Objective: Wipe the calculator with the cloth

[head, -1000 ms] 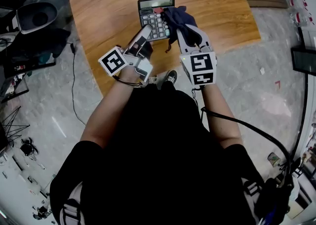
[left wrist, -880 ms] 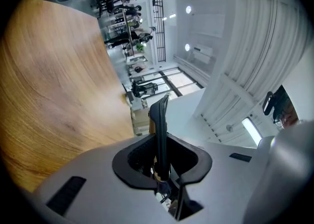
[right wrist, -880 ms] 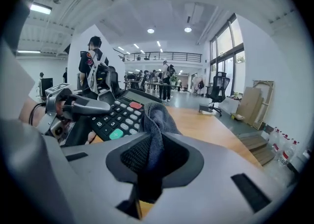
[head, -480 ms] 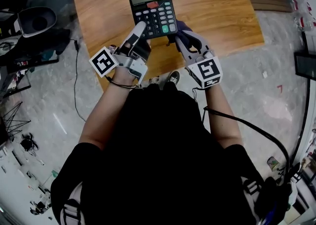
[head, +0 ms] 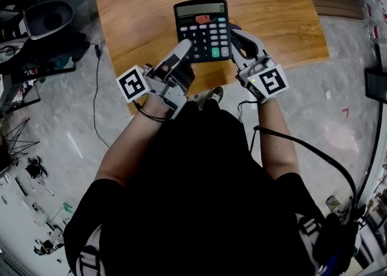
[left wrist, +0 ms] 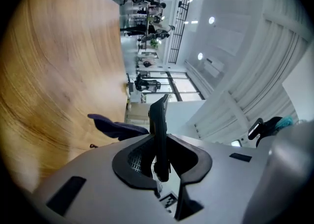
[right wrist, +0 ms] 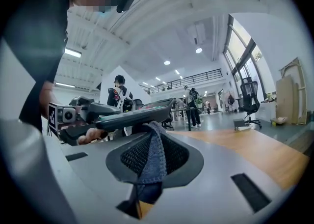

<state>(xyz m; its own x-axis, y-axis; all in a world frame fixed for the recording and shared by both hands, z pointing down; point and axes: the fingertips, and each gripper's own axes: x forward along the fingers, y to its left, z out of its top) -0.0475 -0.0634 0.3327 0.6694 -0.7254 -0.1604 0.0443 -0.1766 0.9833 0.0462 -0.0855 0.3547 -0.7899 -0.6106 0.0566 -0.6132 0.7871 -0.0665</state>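
Head view: left tool (head: pixel 184 48) grips calculator (head: pixel 204 29); right tool (head: pixel 238 35) pinches cloth (right wrist: pixel 151 155).

head view looks steeply down, each gripper view peers closely along its jaws, and all share the calculator (head: pixel 202 29).

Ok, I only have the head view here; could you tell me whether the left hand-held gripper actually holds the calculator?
Observer: Yes. In the left gripper view the left hand-held gripper is clamped on the calculator, which stands edge-on between its jaws.
Operator: Thank you. And the cloth? I can barely see it.
Observer: The right hand-held gripper pinches the cloth, a blue-grey knit, between its jaws.
Operator: Is the cloth on the keys?
Observer: No. In the right gripper view it rises to the calculator's underside and appears to meet it there; the keys face up, away from it.
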